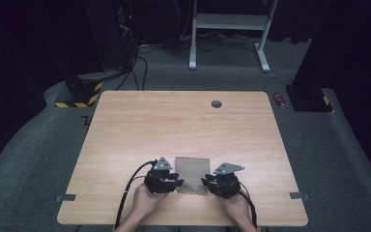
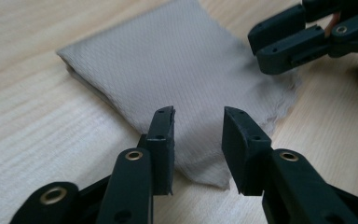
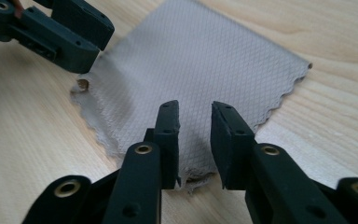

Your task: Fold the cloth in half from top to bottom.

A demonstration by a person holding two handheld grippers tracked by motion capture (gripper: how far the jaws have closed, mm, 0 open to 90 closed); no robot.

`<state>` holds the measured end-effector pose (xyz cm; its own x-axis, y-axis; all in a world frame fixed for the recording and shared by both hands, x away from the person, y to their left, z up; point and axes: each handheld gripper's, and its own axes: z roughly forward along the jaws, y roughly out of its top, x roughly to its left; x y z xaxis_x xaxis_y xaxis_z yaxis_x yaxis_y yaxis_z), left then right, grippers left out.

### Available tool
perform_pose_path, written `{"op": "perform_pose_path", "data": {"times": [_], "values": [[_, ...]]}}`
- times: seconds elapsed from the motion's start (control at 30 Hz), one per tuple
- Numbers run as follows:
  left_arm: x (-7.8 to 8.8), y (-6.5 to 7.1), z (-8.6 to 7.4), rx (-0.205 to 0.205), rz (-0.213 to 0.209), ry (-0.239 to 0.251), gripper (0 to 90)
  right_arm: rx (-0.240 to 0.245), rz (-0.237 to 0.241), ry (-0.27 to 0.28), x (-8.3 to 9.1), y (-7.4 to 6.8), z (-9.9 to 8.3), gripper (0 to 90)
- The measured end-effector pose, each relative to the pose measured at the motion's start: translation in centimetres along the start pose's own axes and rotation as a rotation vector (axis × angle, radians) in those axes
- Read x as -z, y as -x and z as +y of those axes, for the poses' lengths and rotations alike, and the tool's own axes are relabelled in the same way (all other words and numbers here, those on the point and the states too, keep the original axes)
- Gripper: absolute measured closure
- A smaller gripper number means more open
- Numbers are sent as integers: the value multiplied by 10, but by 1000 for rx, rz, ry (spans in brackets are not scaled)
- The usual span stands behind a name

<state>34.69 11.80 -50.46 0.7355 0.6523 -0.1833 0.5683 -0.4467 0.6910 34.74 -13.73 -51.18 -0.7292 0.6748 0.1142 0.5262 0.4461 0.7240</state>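
Note:
A folded beige cloth (image 1: 192, 170) with a pinked edge lies flat on the wooden table (image 1: 174, 121), close to its near edge. My left gripper (image 1: 178, 179) sits at the cloth's near-left corner, my right gripper (image 1: 206, 182) at its near-right corner, each held in a hand. In the left gripper view the cloth (image 2: 177, 60) shows through the gap between the left gripper's (image 2: 198, 116) parted jaws, which do not press on it. The right gripper (image 3: 195, 109) likewise stands open over the cloth's (image 3: 200, 60) wavy corner. Each view shows the other gripper's fingers (image 2: 289, 37) (image 3: 60, 32) at the far corner.
A grey round grommet (image 1: 216, 104) sits in the tabletop near the far edge. Grey tape marks (image 1: 65, 197) (image 1: 299, 195) lie at both near corners. On the carpet beyond are a white desk frame (image 1: 229, 29), a red can (image 1: 280, 100) and a yellow-black striped base (image 1: 79, 94).

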Motion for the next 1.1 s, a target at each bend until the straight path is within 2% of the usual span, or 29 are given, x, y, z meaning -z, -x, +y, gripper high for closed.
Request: {"op": "perform_pose_path", "data": {"times": [0.07,0.1,0.13,0.17,0.23,0.33,0.4,0.53,0.57,0.67,0.7,0.73,0.77,0.8,0.9,0.97,1.0,1.07,1.1], "values": [[-1,1,-5,-16,10,-34,625,30,-25,-14,-2,-2,-3,680],[-1,1,-5,-16,10,-34,616,30,-25,-14,-2,-2,-3,680],[2,-1,-13,-16,7,-40,609,57,-45,-14,0,-3,-9,649],[2,-1,-13,-16,7,-40,603,72,-59,-17,1,-3,-11,625],[7,-3,-18,-9,-1,-32,584,76,-67,-13,4,-2,-15,596],[9,0,-18,-33,10,-37,556,69,-75,-9,7,0,-17,580],[9,0,-18,-35,11,-35,528,66,-79,-4,7,1,-17,586],[15,-4,-13,2,-8,18,498,48,-62,8,8,4,-14,647],[15,-9,-8,18,7,40,492,36,-54,17,8,7,-9,681],[10,-19,1,59,79,49,487,2,-71,24,5,17,2,714],[10,-19,1,59,79,49,488,2,-71,24,5,17,2,714],[5,-26,8,91,129,51,488,-36,-85,31,1,25,9,719],[5,-26,8,91,129,51,489,-36,-85,31,1,25,9,719],[-3,-33,14,112,168,44,489,-58,-105,32,-5,32,15,702],[-10,-39,19,132,186,40,486,-70,-128,31,-12,37,21,664],[-14,-43,23,158,191,57,486,-78,-148,24,-18,41,27,640],[-20,-47,26,163,197,45,484,-88,-146,15,-25,45,31,648],[-26,-49,30,164,205,34,487,-86,-128,-1,-31,49,34,742],[-26,-49,30,164,205,34,492,-86,-128,-1,-31,49,34,742]]}}
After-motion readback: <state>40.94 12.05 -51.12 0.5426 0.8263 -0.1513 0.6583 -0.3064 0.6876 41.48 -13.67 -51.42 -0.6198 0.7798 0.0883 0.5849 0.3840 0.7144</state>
